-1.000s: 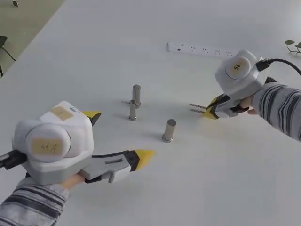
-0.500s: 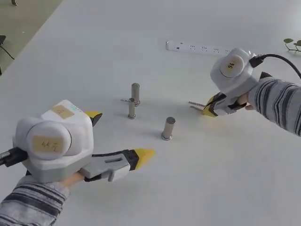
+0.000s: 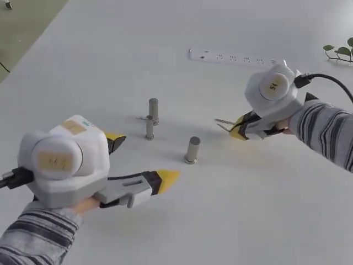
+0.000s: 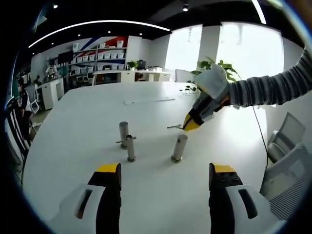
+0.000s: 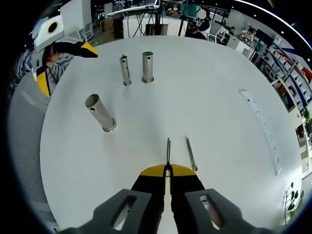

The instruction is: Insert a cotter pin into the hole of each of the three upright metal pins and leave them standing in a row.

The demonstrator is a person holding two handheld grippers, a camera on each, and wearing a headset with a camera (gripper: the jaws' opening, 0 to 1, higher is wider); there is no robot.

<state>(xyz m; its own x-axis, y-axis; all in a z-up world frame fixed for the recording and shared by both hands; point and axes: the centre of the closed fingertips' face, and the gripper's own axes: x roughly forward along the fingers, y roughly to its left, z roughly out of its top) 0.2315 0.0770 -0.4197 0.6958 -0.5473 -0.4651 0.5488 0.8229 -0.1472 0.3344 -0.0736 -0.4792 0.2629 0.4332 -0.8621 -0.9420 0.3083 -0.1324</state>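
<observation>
Held by a hand in a striped sleeve, the right gripper [image 5: 167,171] is clenched, its yellow-tipped jaws closed on a thin silver metal cotter pin [image 5: 168,150], which is pointed straight ahead from the tips over the white table [image 5: 219,97]. Ahead and left of these jaws, apart from the cotter pin's end, the nearest metal pin [image 5: 101,113], a short grey steel cylinder, is stood on the table. Farther ahead, the slim metal pin [image 5: 125,69], a narrower grey rod with a hole near its top, and the far metal pin [image 5: 147,67], a thicker grey cylinder, are stood just beside each other. A small thin metal piece [image 3: 142,117] is seen low at the far metal pin's side; whether it is passed through a hole cannot be told. The left gripper [image 4: 165,170] is released, jaws spread wide with nothing between them; all three pins are placed ahead of it, the nearest metal pin slightly right of centre, the other two left. A long white power strip [image 3: 237,57] is laid well beyond the right gripper, with a green leafy plant [image 3: 339,51] off to its right.
</observation>
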